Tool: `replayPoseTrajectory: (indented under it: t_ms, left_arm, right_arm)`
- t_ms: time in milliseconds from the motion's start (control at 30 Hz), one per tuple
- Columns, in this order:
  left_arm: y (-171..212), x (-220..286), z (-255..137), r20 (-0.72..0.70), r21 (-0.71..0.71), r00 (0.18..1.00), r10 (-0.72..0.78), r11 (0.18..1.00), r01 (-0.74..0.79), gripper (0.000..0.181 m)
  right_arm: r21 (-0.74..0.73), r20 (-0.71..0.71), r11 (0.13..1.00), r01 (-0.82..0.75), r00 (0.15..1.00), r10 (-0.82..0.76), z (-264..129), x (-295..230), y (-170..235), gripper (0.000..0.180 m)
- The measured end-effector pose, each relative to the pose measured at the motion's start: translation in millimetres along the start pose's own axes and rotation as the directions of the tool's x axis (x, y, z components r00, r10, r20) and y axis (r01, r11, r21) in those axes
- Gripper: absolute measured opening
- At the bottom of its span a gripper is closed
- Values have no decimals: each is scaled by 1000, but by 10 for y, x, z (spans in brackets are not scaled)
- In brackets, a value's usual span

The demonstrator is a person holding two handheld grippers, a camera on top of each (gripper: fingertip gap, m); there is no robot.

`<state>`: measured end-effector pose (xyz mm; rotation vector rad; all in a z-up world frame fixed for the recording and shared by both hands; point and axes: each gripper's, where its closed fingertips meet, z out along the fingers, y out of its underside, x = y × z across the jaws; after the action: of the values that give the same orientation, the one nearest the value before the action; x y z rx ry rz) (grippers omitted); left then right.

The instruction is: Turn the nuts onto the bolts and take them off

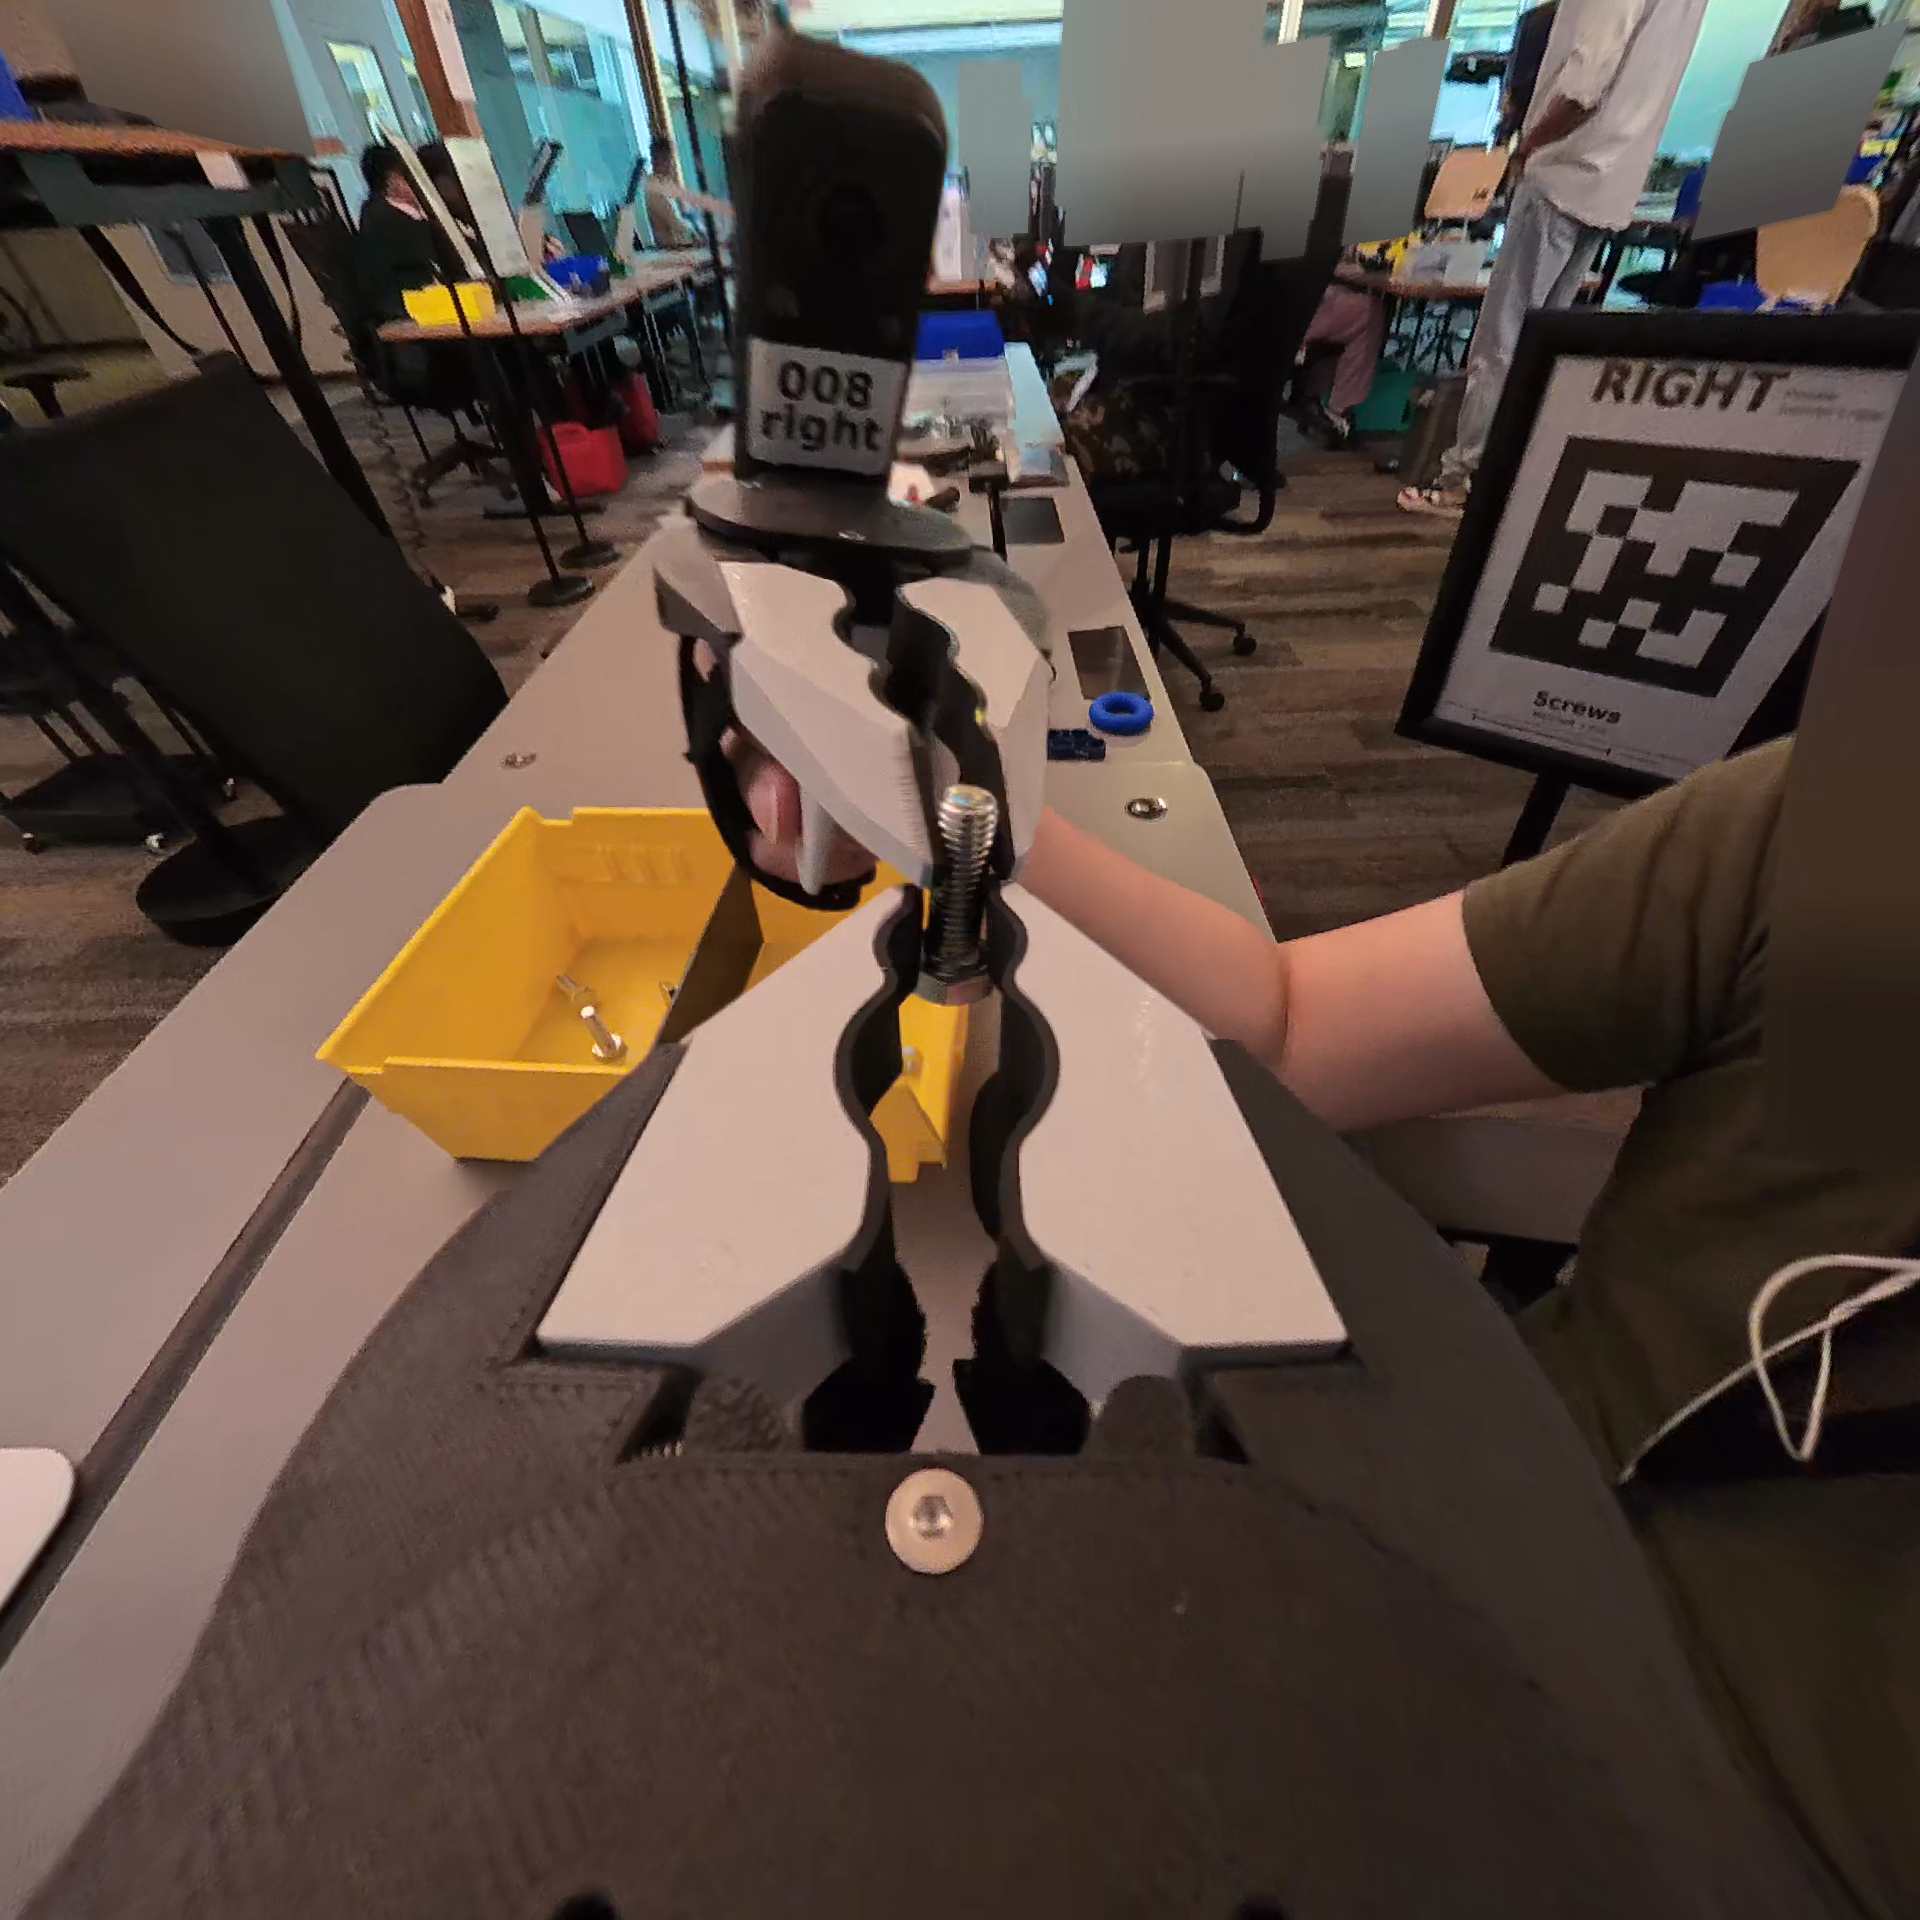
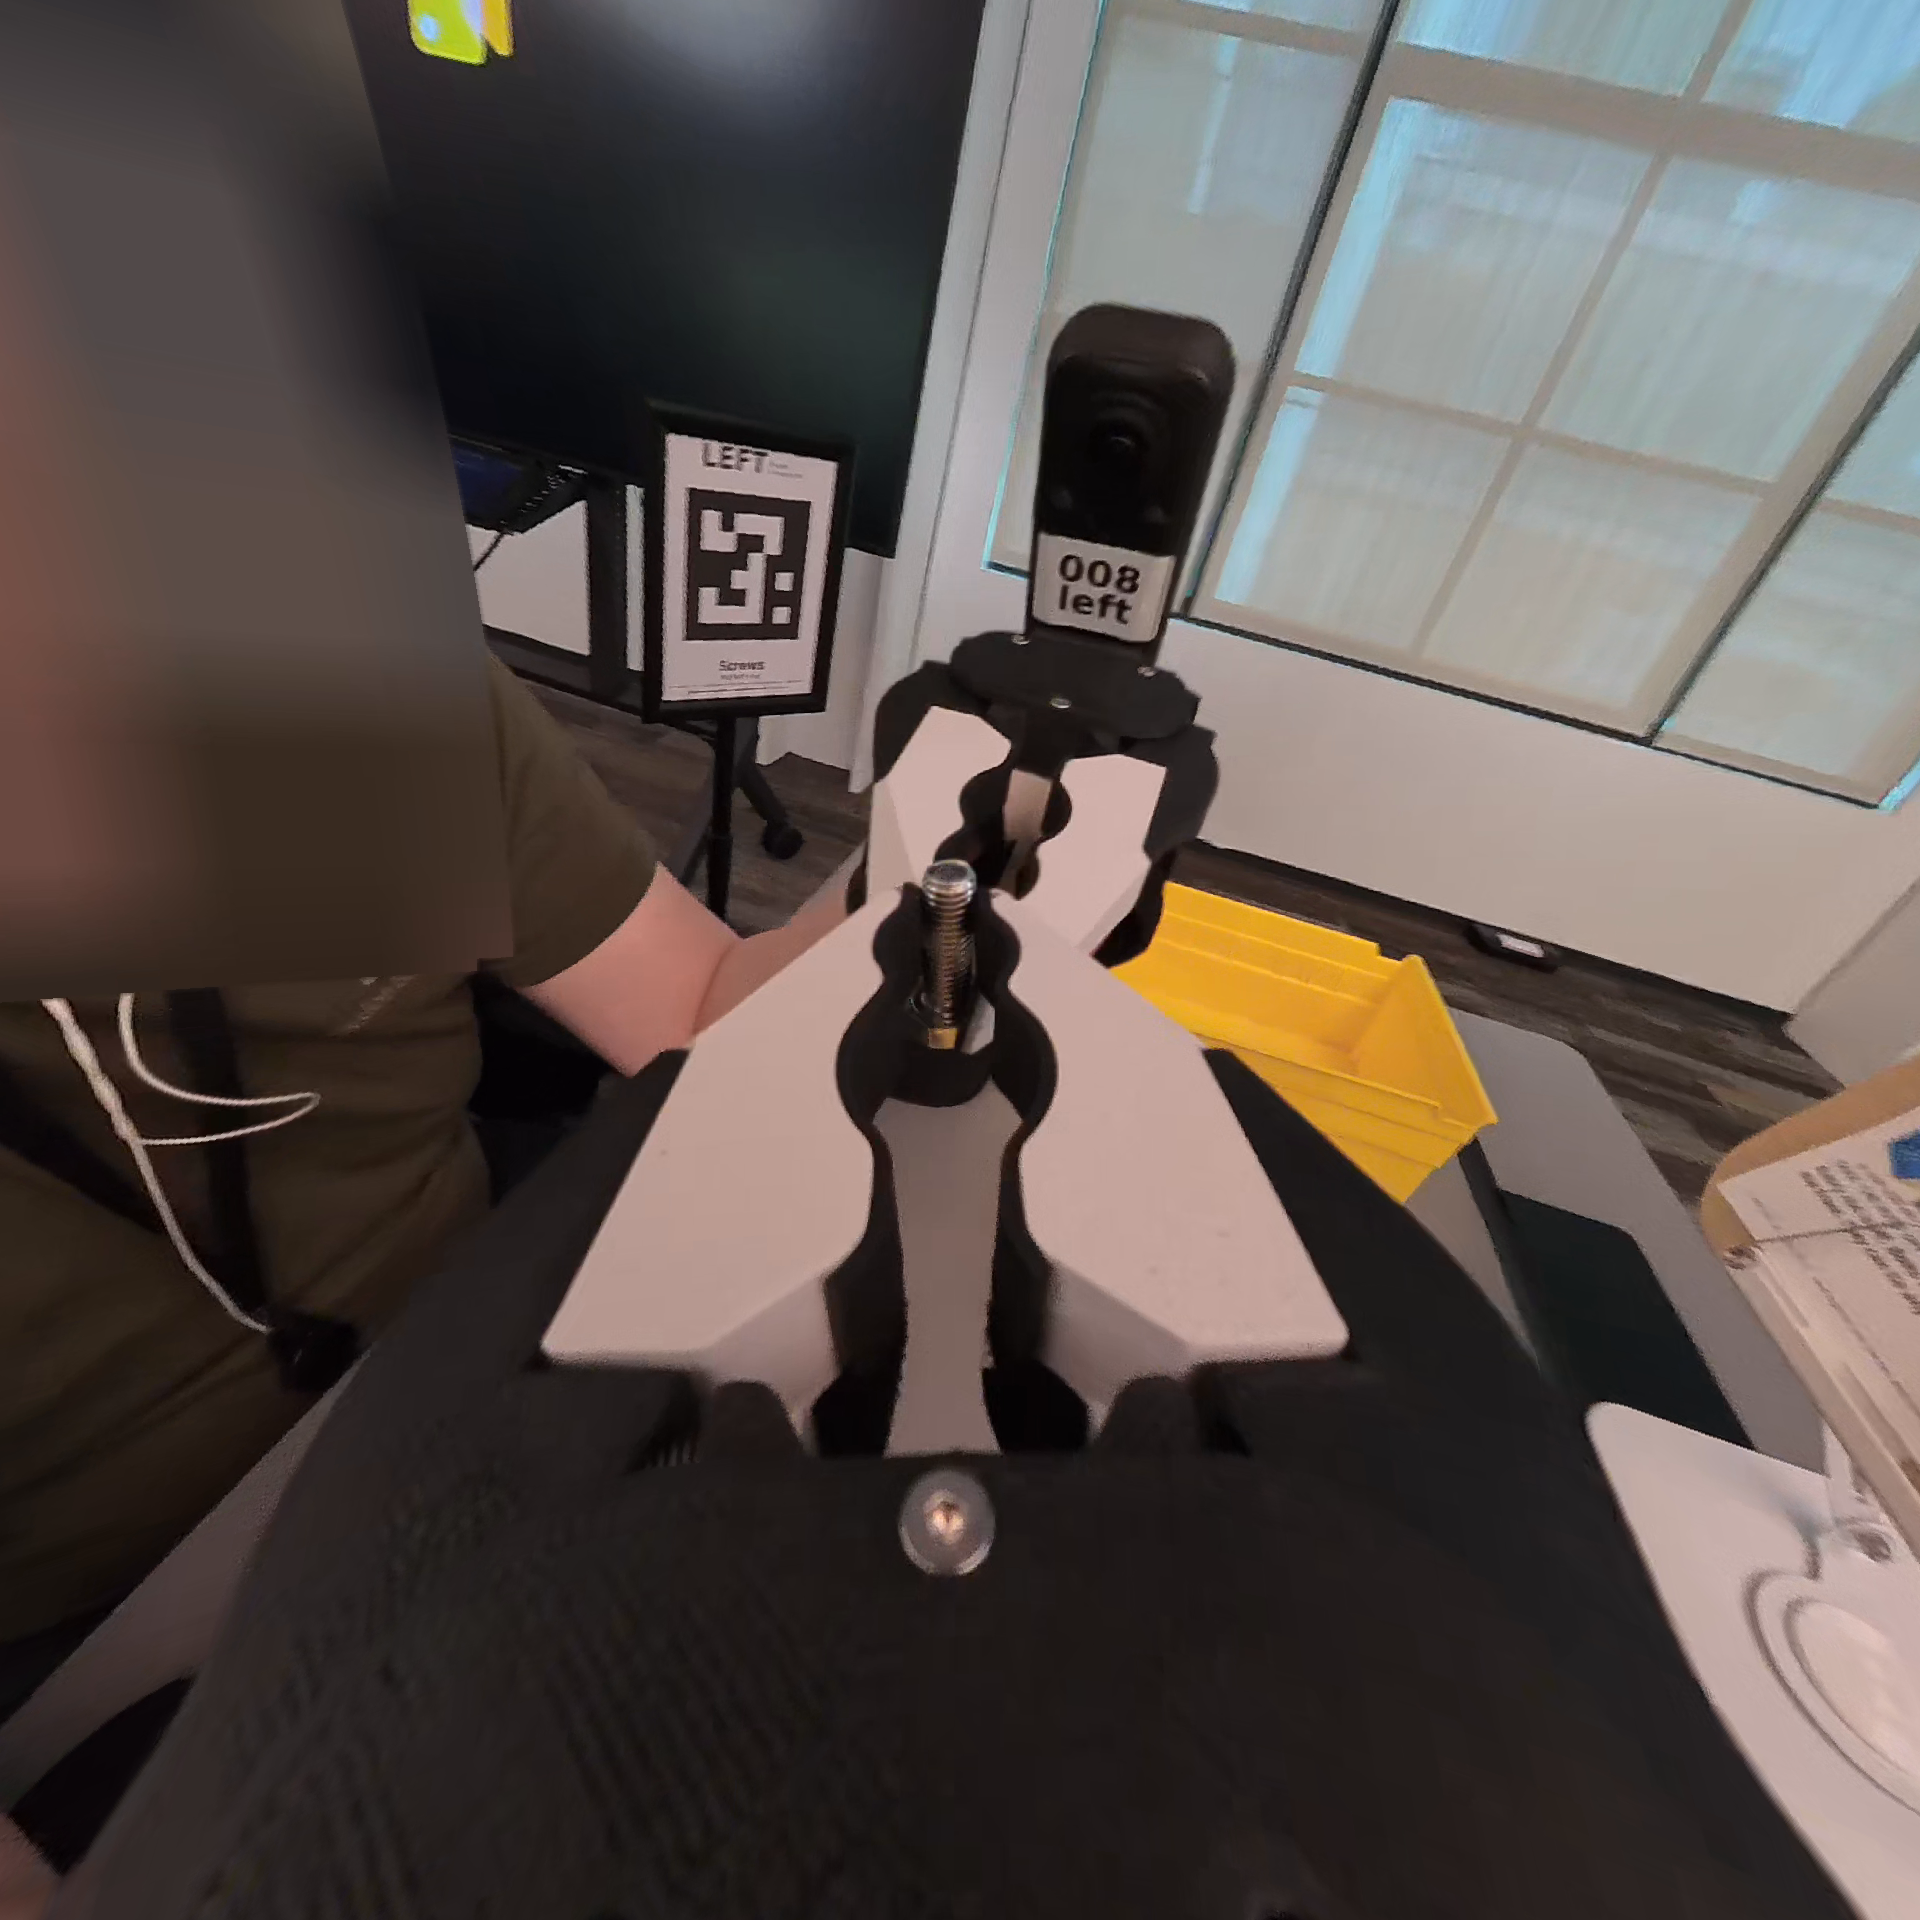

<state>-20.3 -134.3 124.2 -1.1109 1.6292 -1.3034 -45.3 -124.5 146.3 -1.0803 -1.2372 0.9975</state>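
Two grippers meet nose to nose at mid-frame, and one bolt (image 1: 958, 902) stands between them. In the left wrist view, the left gripper (image 1: 951, 935) fills the lower half, its grey fingers (image 1: 727, 1174) drawn in close around the hex head and lower shank. The threaded end points up, right at the tips of the right gripper (image 1: 961, 831), which reaches in from above centre. A hand (image 1: 779, 821) shows behind that gripper's trigger.

In the right wrist view the picture flips: the right gripper (image 2: 940, 935) sits low centre, nearly closed, and the bolt (image 2: 945, 951) stands upright in the scalloped gap between its tips. Whether the right pads actually press the thread, I cannot tell. The left gripper (image 2: 1023, 862) faces it just beyond, upper centre. No nut can be made out on the shank from either side.

Behind the action, a yellow bin (image 1: 447, 1049) rests on the grey surface (image 1: 208, 1195) at centre left, with loose bolts (image 1: 597, 1023) lying on its floor. A blue ring (image 1: 1120, 712) lies farther along the surface, right of centre.
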Motion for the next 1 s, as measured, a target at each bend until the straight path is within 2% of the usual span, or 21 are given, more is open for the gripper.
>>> replayPoseTrajectory:
  t_ms: [233,467,633,867,1000]
  left_arm:
    - [-33,-105,66,-24,59,996,-83,995,85,11]
    - [-63,-100,10,-55,98,995,-89,991,94,11]
    - [-195,-131,63,-95,178,989,-117,975,133,12]
    - [-375,-204,117,-122,309,985,-126,938,158,13]
    - [-389,-314,127,-127,313,977,-174,927,206,14]
  right_arm:
    - [-5,-41,1000,15,999,-15,-86,85,7,8]
    - [17,-53,1000,24,998,-23,-35,101,-26,7]
    - [69,-87,997,46,995,-40,-126,139,-134,8]
    - [128,-172,989,72,984,-49,-219,214,-263,8]
    - [114,-252,990,84,966,-54,-265,335,-240,8]
